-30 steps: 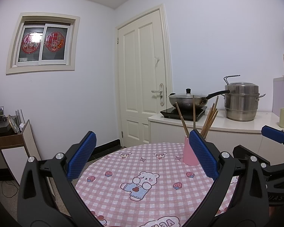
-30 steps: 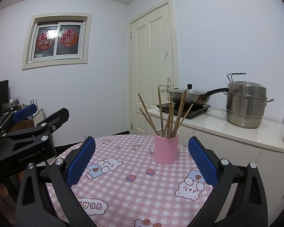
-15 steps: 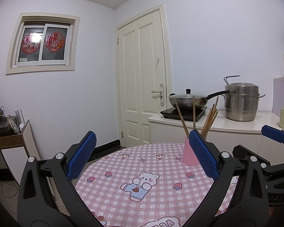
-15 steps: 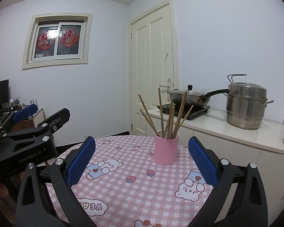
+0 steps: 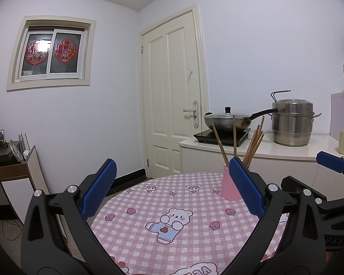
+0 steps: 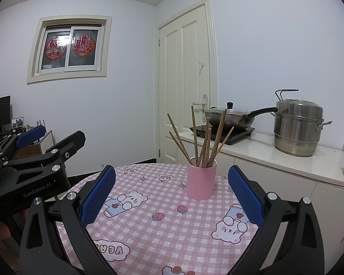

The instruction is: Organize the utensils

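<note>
While both our grippers hang spread and empty over the table (image 6: 162,236), the pink cup (image 6: 201,181) sits dead ahead of the right gripper (image 6: 170,192), nearer it than the left gripper (image 5: 172,190). Chopsticks (image 6: 205,141) stand fanned in it, handles up, so the right looks better placed.
</note>
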Action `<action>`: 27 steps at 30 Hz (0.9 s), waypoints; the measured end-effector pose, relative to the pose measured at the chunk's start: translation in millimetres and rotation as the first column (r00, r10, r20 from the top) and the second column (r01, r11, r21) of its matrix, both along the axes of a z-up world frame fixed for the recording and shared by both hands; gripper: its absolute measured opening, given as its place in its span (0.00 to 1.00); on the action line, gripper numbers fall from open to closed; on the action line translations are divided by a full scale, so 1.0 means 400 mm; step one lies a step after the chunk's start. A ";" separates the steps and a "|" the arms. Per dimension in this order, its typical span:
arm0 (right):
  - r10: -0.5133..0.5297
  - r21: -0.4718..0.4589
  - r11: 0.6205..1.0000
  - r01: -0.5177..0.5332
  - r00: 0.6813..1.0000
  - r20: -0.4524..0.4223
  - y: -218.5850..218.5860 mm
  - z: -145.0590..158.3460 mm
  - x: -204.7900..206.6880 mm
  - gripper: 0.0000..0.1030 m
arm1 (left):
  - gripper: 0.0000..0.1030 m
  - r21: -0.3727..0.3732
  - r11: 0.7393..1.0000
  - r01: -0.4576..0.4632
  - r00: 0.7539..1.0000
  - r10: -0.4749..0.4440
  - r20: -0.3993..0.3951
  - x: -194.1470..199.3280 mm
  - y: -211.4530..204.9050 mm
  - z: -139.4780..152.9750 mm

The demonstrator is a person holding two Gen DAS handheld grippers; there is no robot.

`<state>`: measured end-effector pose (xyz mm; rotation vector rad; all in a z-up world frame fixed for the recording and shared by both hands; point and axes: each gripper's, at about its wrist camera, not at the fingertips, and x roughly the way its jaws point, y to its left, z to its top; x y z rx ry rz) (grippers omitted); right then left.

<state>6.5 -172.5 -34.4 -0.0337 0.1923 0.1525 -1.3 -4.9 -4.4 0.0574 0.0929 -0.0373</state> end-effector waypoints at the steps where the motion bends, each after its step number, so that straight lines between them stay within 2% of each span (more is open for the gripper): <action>1: 0.000 -0.001 1.000 0.000 1.000 -0.001 0.000 0.000 0.000 0.92 | 0.94 0.000 1.000 0.000 1.000 0.000 -0.001 0.001 -0.001 0.000; 27: -0.004 -0.002 1.000 0.004 1.000 -0.009 0.001 -0.005 0.003 0.92 | 0.94 0.002 1.000 0.001 1.000 -0.001 -0.012 0.005 -0.001 0.001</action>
